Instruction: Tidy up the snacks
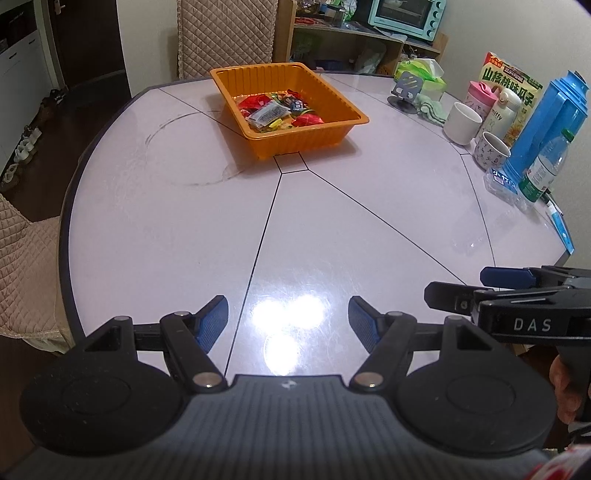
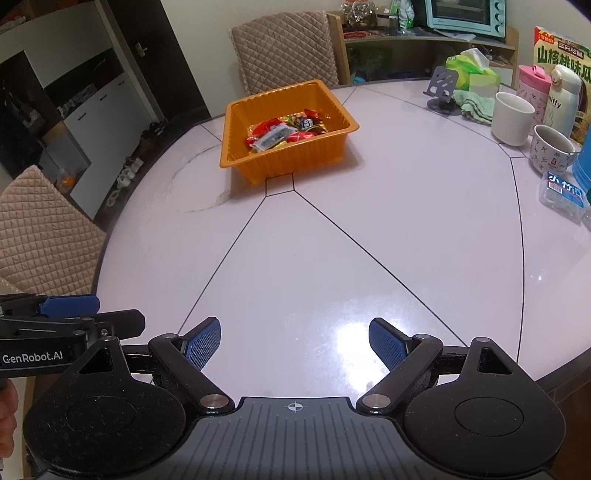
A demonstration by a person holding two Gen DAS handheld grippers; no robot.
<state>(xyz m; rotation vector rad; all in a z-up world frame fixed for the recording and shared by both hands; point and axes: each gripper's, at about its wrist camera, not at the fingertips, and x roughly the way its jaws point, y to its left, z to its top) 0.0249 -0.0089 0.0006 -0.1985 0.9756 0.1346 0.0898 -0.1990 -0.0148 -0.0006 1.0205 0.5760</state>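
An orange plastic tray point(image 1: 328, 96) point(image 2: 334, 107) stands at the far middle of the round pale table point(image 1: 166, 229) point(image 2: 295, 266). Several wrapped snacks point(image 1: 279, 110) point(image 2: 284, 133) lie inside it. My left gripper point(image 1: 288, 320) hovers over the near table edge, open, nothing between its blue pads. My right gripper point(image 2: 294, 341) is also open and empty, held beside the left. Each gripper shows at the other view's edge: the right gripper point(image 1: 480, 284) low at the right in the left wrist view, the left gripper point(image 2: 103, 312) low at the left in the right wrist view.
Along the table's right side stand a white mug point(image 1: 462, 122) point(image 2: 512, 117), a patterned mug point(image 1: 490, 149) point(image 2: 550, 152), a blue flask point(image 1: 546, 122), a water bottle point(image 1: 545, 168), a tissue pack point(image 1: 421, 72) and a snack box point(image 1: 511, 83). Quilted chairs point(image 1: 225, 33) point(image 2: 40, 229) ring the table.
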